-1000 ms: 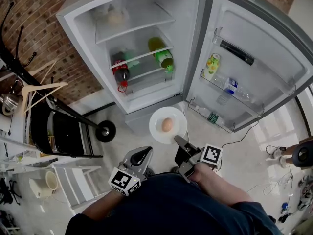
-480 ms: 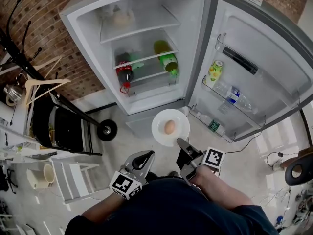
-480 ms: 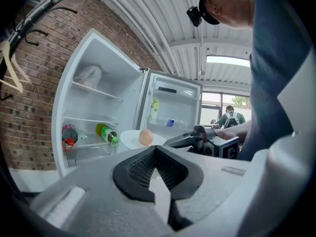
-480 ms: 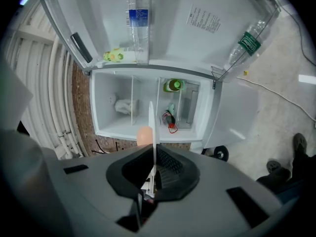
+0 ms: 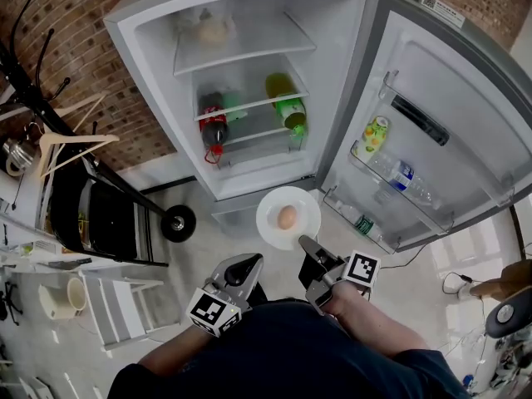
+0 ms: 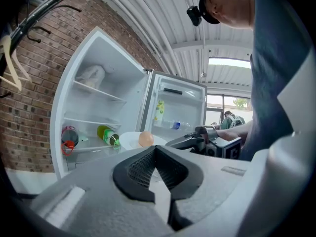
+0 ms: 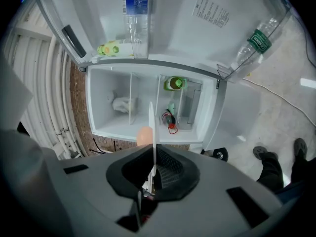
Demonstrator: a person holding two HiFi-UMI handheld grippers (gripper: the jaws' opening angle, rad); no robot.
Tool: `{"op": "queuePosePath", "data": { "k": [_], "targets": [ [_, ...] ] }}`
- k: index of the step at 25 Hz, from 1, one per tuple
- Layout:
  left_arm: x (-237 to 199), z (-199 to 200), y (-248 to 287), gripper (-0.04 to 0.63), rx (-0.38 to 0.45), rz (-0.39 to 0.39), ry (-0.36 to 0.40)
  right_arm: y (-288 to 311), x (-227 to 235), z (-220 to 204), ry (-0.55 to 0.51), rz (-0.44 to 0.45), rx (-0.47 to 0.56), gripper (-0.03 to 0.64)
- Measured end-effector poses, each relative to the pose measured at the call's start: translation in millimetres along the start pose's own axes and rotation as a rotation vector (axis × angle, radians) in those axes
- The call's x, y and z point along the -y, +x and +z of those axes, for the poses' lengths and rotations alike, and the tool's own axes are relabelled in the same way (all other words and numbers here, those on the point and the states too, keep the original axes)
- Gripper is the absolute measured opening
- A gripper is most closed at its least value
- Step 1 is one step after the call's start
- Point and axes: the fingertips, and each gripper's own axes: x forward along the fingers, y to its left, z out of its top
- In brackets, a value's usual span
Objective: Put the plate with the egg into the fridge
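Head view: round plate, oval egg

Egg on plate, just in frt of fridge (bottles inside).

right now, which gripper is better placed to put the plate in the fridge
Right. The right gripper is shut on the rim of the plate carrying the egg, facing the open fridge. The left gripper is shut and empty.
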Motion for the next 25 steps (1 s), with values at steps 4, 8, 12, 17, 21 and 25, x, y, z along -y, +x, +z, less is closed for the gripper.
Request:
{"op": "queuePosePath", "data": {
  "k": [4, 8, 12, 17, 21, 25],
  "targets": [
    [-22, 10, 12, 0.005, 0.012, -0.031, 0.013, 21, -4, 14, -0.004, -0.008, 0.029, 0.023],
    [-56, 21, 25, 0.005, 0.019, -0.048, 0.015, 51, -11, 27, 0.012, -0.005, 0.059, 0.023],
    [-93, 27, 37, 0.005, 0.026, -0.059, 0.006, 85, -14, 40, 0.022, -0.007, 0.075, 0.023],
    [-133, 35, 49, 0.005, 0.016, -0.082, 0.013, 126, -15, 52, 0.026, -0.018, 0.094, 0.023],
    [-162, 41, 53, 0.005, 0.028, -0.097, -0.009, 156, -12, 57, 0.031, -0.032, 0.111, 0.023],
    [-190, 41, 53, 0.005, 0.016, -0.119, 0.002, 185, -15, 61, 0.035, -0.032, 0.138, 0.023]
  ]
}}
